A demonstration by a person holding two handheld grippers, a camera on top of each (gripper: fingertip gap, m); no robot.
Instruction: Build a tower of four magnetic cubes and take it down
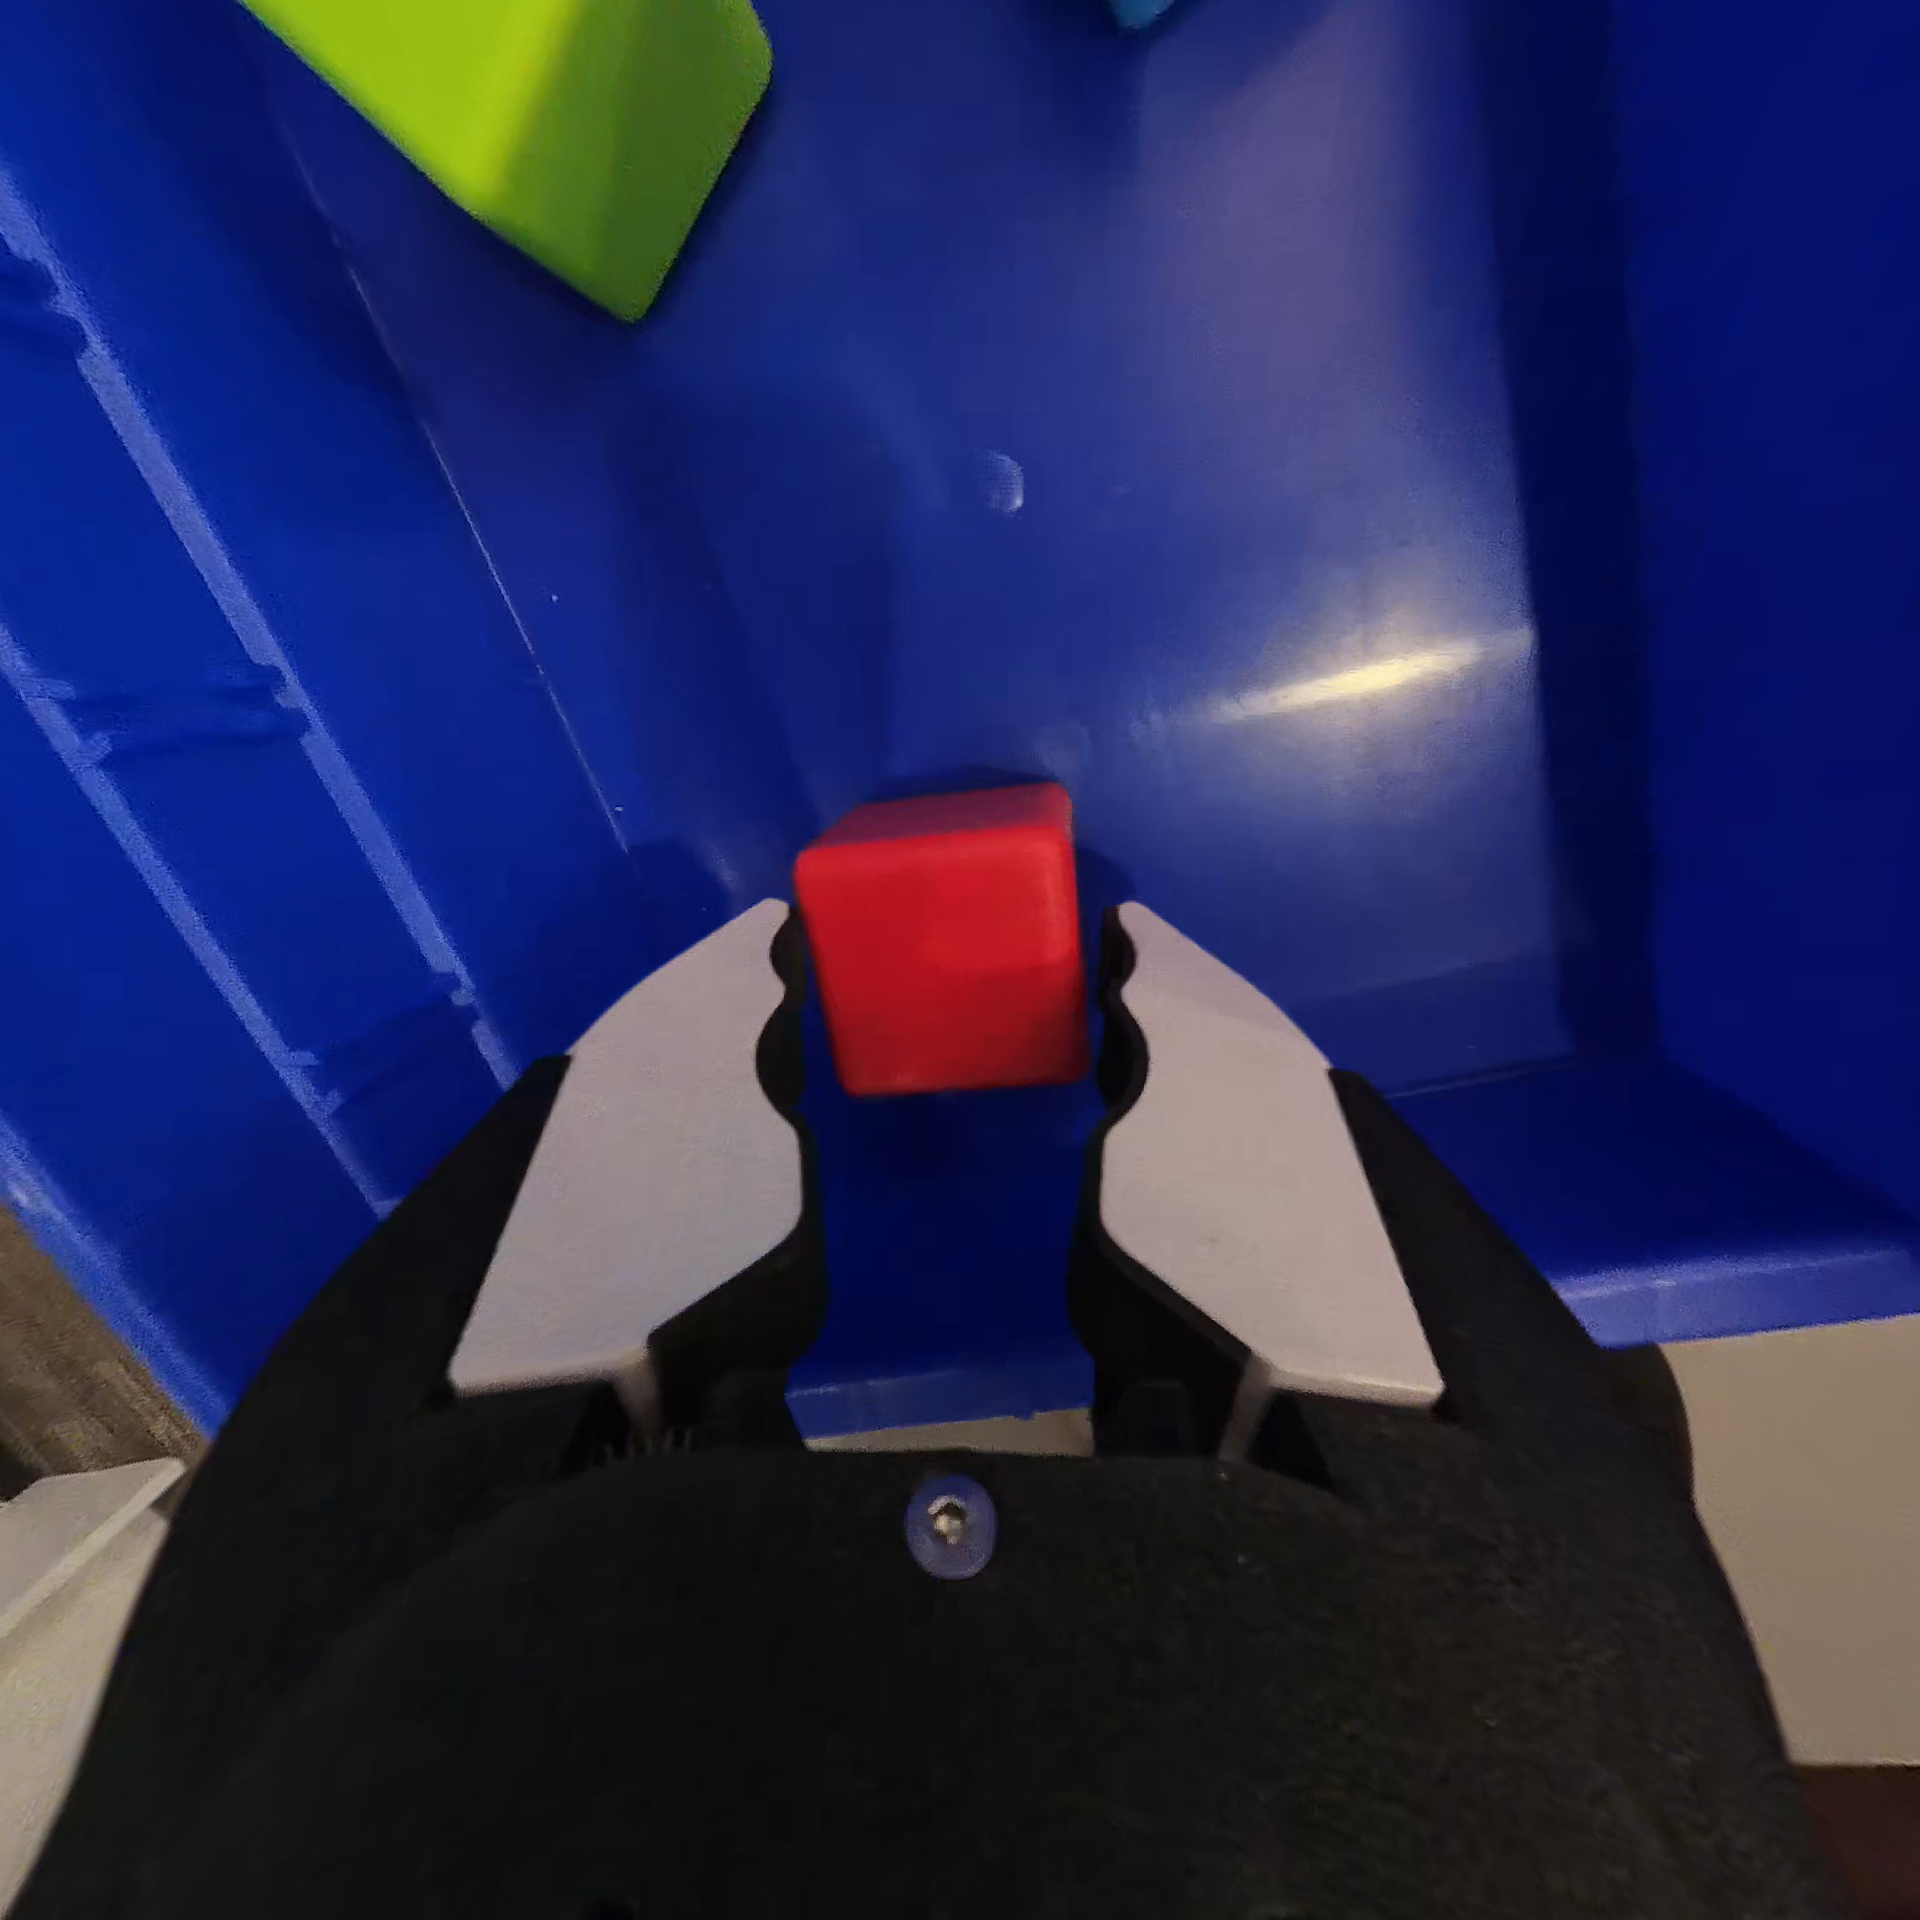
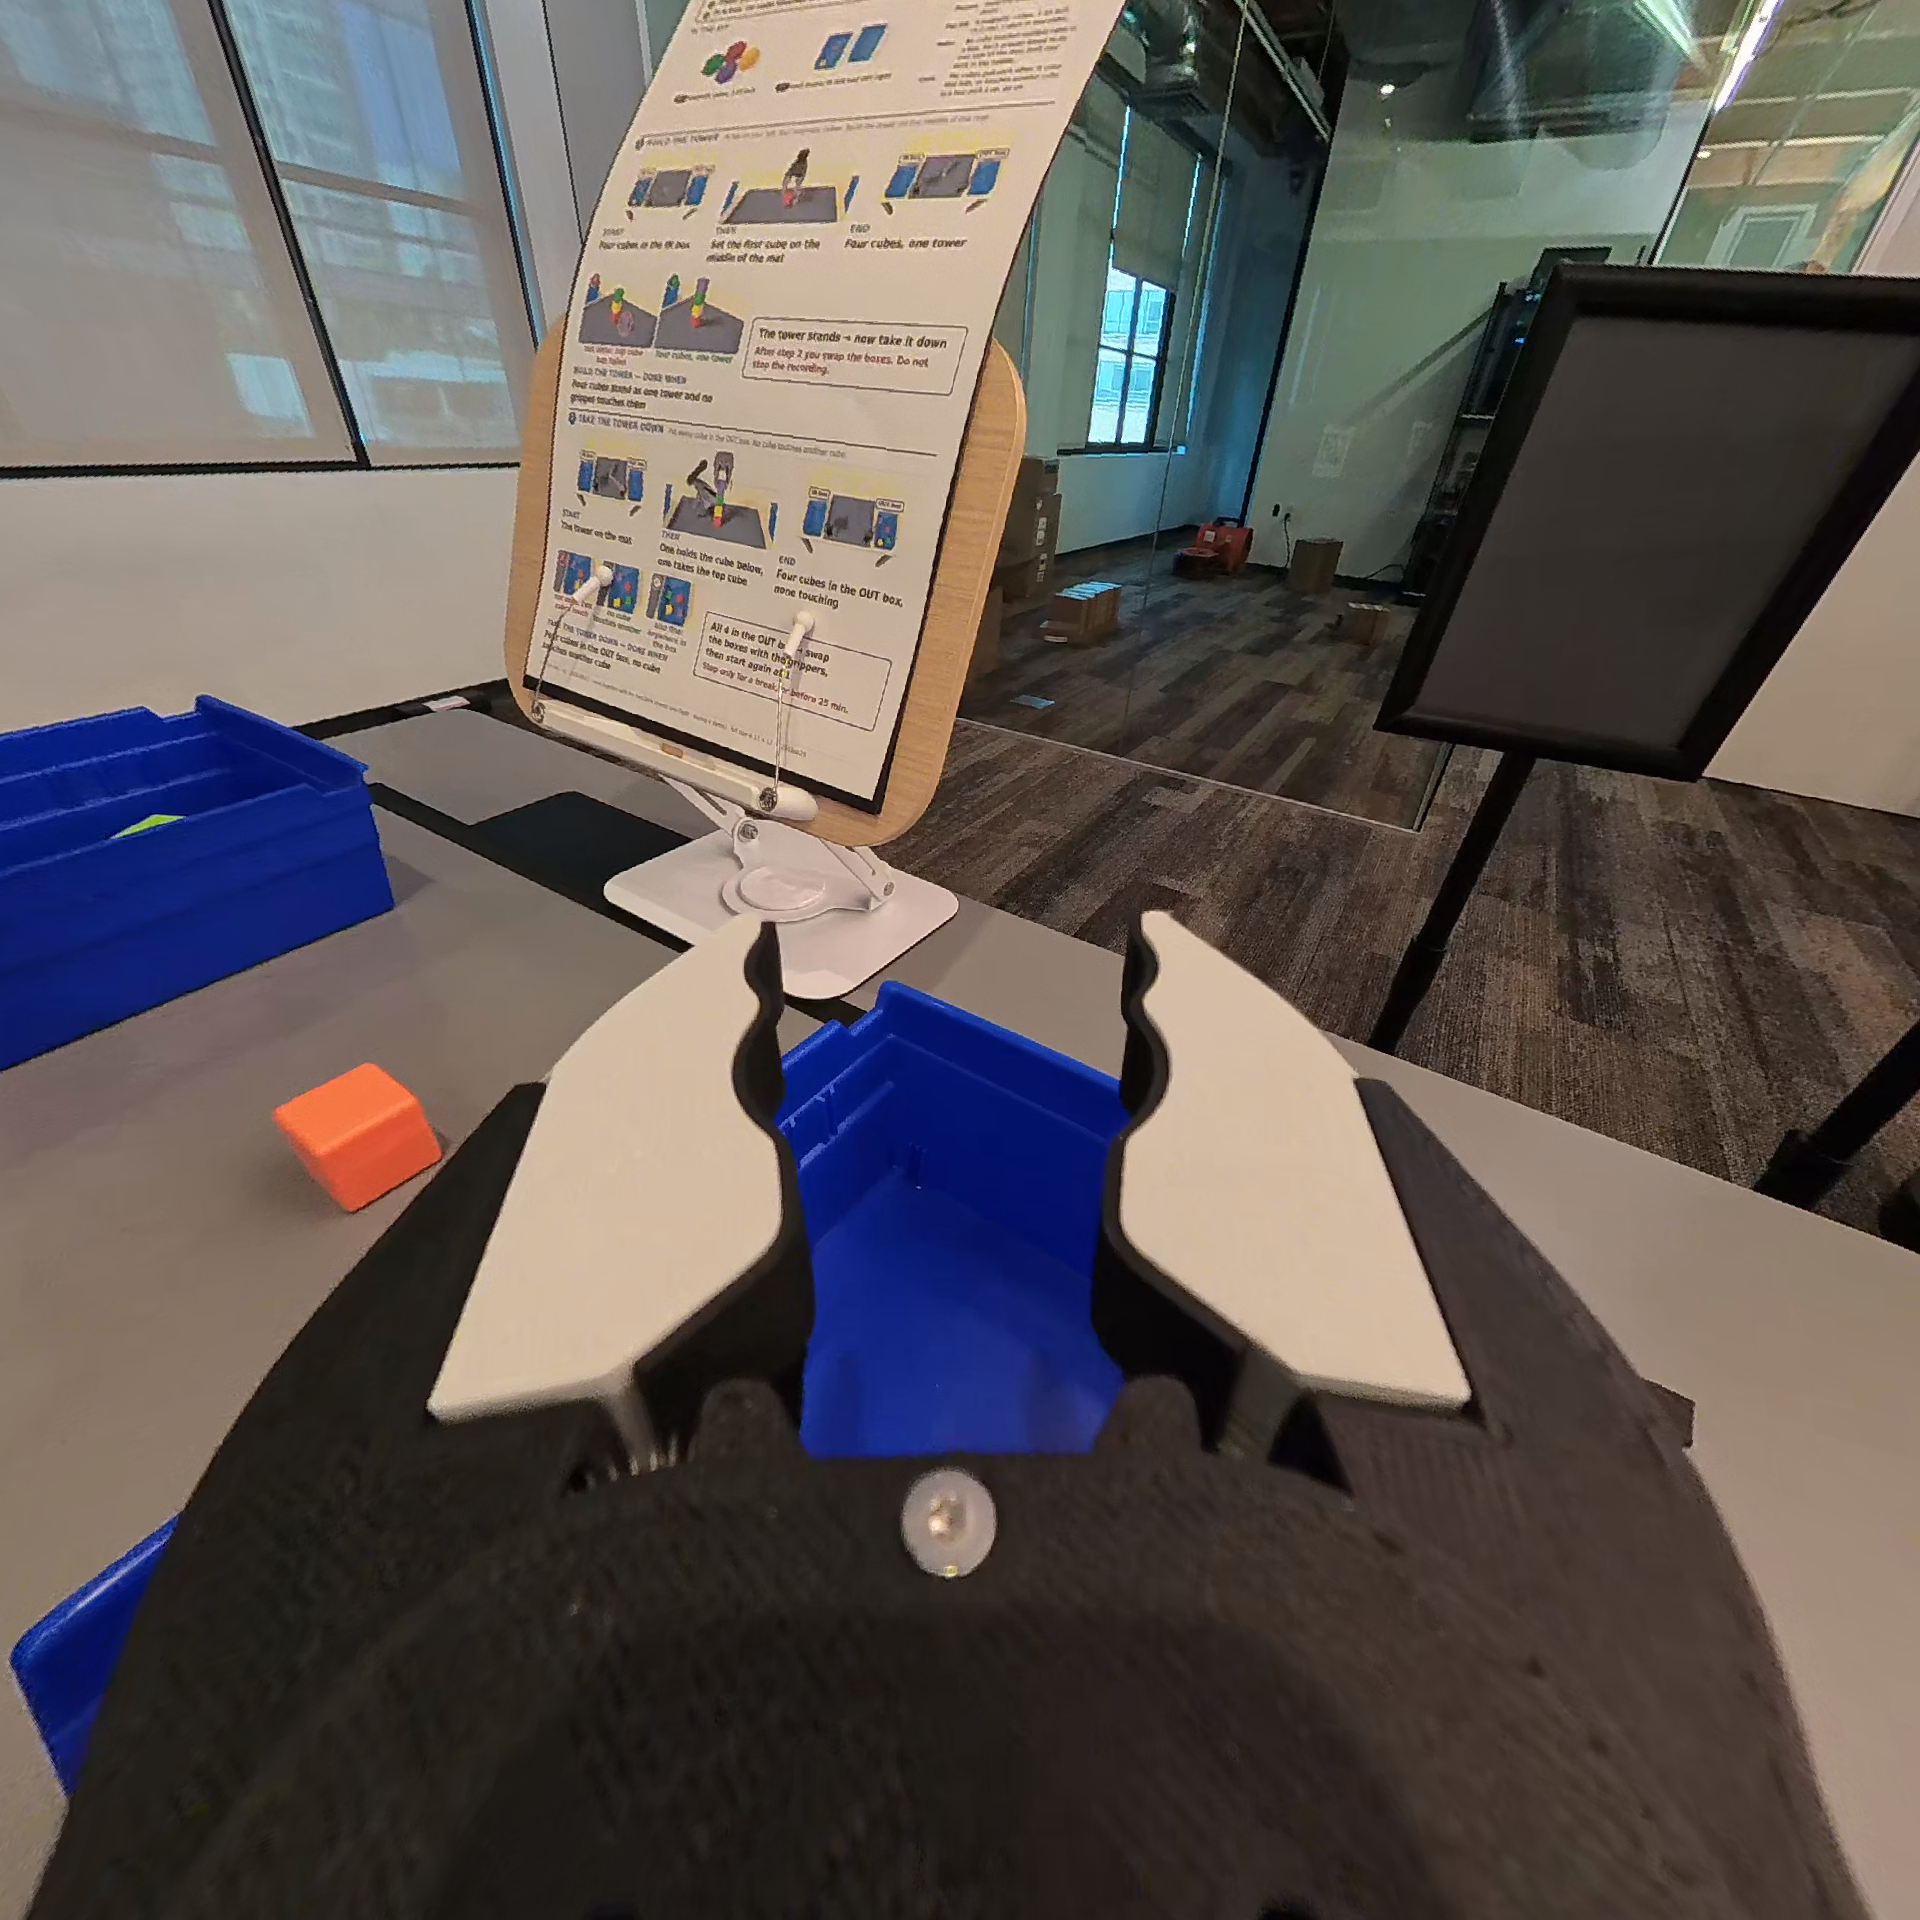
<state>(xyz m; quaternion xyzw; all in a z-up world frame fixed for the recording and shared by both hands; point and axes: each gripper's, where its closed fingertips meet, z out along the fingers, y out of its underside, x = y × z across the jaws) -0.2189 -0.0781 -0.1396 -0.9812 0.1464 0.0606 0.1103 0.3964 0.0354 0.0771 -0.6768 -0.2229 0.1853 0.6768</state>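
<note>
In the left wrist view my left gripper [image 1: 943,997] is inside a blue bin [image 1: 1299,520], its fingers shut on a red cube [image 1: 945,966] at the fingertips. The cube looks held just off the bin floor, near a corner. A green cube [image 1: 540,135] lies farther in, and a corner of a light blue cube [image 1: 1138,10] shows at the top edge. In the right wrist view my right gripper [image 2: 945,997] is open and empty above a second blue bin [image 2: 935,1247]. An orange cube [image 2: 358,1138] sits on the grey table [image 2: 260,1299] to its left.
The first blue bin [image 2: 177,862] stands at the table's far left with a bit of green showing inside. An instruction sheet on a wooden stand [image 2: 769,499] stands at the table's back. A black framed sign on a pole [image 2: 1662,520] stands on the floor to the right. About 65 cm separates my left fingertips from my right.
</note>
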